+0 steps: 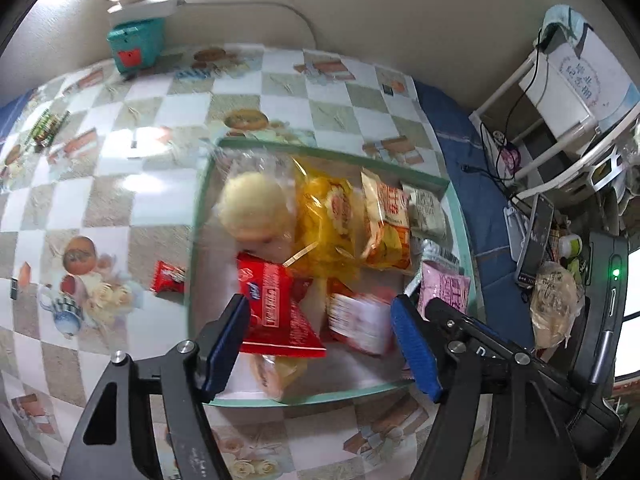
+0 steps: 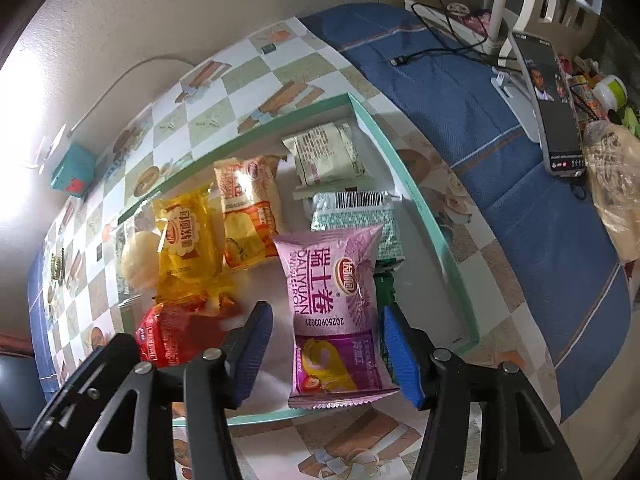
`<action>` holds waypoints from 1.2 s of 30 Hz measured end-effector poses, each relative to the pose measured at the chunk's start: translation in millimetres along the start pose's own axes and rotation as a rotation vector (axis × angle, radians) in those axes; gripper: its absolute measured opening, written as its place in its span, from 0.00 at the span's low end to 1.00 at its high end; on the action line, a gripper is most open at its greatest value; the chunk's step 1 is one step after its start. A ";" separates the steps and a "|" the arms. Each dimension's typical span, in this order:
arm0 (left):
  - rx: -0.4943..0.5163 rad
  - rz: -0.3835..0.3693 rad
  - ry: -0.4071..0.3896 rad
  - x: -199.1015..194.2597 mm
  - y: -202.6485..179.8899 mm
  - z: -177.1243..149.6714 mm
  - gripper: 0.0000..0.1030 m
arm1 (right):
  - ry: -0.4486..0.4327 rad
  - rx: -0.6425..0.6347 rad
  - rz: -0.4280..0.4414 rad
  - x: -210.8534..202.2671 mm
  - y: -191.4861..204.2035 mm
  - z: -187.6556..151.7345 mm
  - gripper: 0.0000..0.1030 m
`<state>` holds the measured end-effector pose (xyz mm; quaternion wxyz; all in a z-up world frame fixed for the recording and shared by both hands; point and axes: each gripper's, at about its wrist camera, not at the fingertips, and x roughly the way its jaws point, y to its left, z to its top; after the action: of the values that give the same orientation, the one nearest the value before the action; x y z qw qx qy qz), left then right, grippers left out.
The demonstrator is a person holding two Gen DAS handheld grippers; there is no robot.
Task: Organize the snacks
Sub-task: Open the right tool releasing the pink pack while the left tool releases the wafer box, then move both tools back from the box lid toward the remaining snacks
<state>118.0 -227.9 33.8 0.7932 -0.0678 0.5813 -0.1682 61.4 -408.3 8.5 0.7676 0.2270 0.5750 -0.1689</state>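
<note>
A shallow green-rimmed tray (image 1: 332,156) (image 2: 420,200) on the checkered table holds several snack packs. My left gripper (image 1: 320,344) is open just above a large red pack (image 1: 276,312) and a blurred red-and-white pack (image 1: 360,320); neither is gripped. A small red packet (image 1: 168,278) lies on the table left of the tray. My right gripper (image 2: 324,352) is open, its fingers on either side of a pink Swiss-roll pack (image 2: 336,312) lying in the tray, pads apart from it. Yellow (image 2: 188,232), orange (image 2: 248,212) and pale green (image 2: 324,152) packs lie behind.
A teal box (image 1: 136,44) with a lamp base on top stands at the table's back edge. A blue cloth (image 2: 500,152) lies right of the table, with a phone on a stand (image 2: 556,108), cables and a bagged bun (image 2: 616,192). A white rack (image 1: 560,92) stands far right.
</note>
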 end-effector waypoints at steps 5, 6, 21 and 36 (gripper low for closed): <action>-0.044 0.095 -0.074 -27.1 33.5 9.8 0.84 | -0.037 -0.031 0.025 -12.6 9.3 1.4 0.90; -0.056 0.122 -0.087 -31.9 42.2 10.9 0.86 | -0.042 -0.036 0.027 -14.0 11.3 1.3 0.93; -0.307 0.516 -0.224 -104.0 198.0 4.1 0.99 | -0.105 -0.144 0.076 -28.8 72.4 -9.5 1.00; -0.390 0.515 -0.195 -123.9 257.7 -9.9 0.99 | 0.016 -0.410 0.207 4.6 206.3 -69.8 1.00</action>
<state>123.9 56.5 64.0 0.8336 -0.0848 0.5220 0.1593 113.8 -197.2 19.4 0.8064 0.1253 0.5771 0.0328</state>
